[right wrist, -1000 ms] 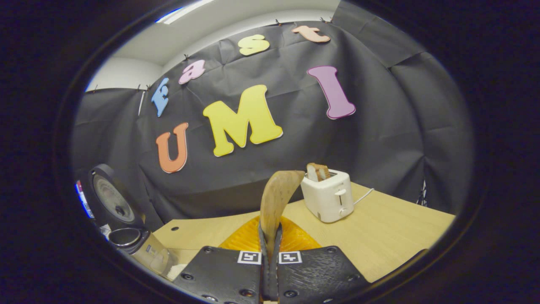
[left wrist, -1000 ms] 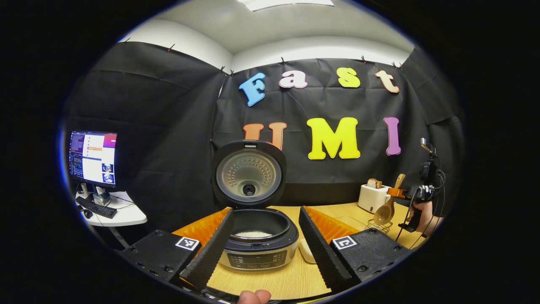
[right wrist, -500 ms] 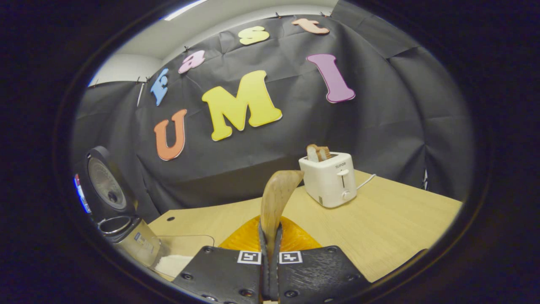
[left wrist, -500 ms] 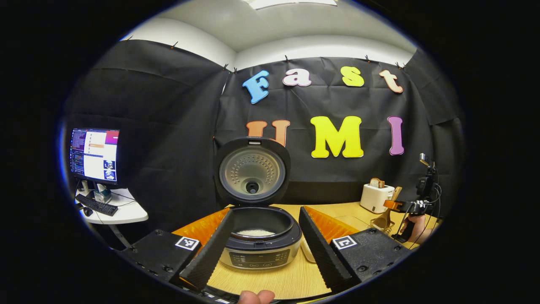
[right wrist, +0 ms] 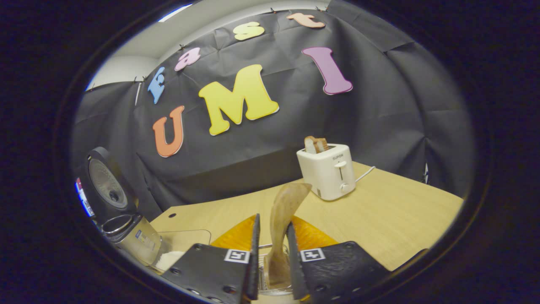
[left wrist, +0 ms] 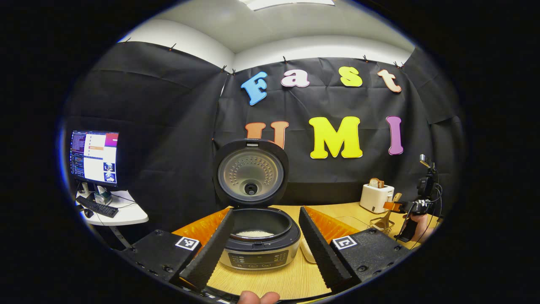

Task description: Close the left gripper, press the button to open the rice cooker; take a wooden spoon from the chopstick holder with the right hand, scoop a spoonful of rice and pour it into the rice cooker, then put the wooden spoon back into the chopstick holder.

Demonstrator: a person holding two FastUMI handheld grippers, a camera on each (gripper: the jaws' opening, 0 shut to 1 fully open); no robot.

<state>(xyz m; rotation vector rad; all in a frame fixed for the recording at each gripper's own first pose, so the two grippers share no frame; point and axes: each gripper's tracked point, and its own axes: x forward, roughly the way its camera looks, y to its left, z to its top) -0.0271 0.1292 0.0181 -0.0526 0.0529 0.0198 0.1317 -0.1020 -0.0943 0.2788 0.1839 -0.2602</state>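
The rice cooker [left wrist: 261, 249] stands with its lid [left wrist: 251, 173] raised and white rice [left wrist: 253, 233] in the pot. My left gripper [left wrist: 265, 211] is open, its fingers on either side of the cooker and short of it. The wooden spoon [right wrist: 287, 198] stands bowl-up between the parted fingers of my right gripper [right wrist: 273, 221], which is open with gaps on both sides of the handle. In the left gripper view the spoon [left wrist: 387, 217] sits in the wire chopstick holder [left wrist: 378, 226] at the far right, with the right gripper [left wrist: 394, 206] at its handle.
A white toaster [right wrist: 329, 171] with bread stands at the back of the wooden table [right wrist: 392, 219]. A clear box [right wrist: 185, 240] holding rice [right wrist: 171, 258] lies between holder and cooker [right wrist: 126, 230]. A monitor [left wrist: 93, 157] sits on a side desk at left.
The right gripper came down with the spoon, set it into the holder, and its fingers opened off the handle. The left gripper barely moved.
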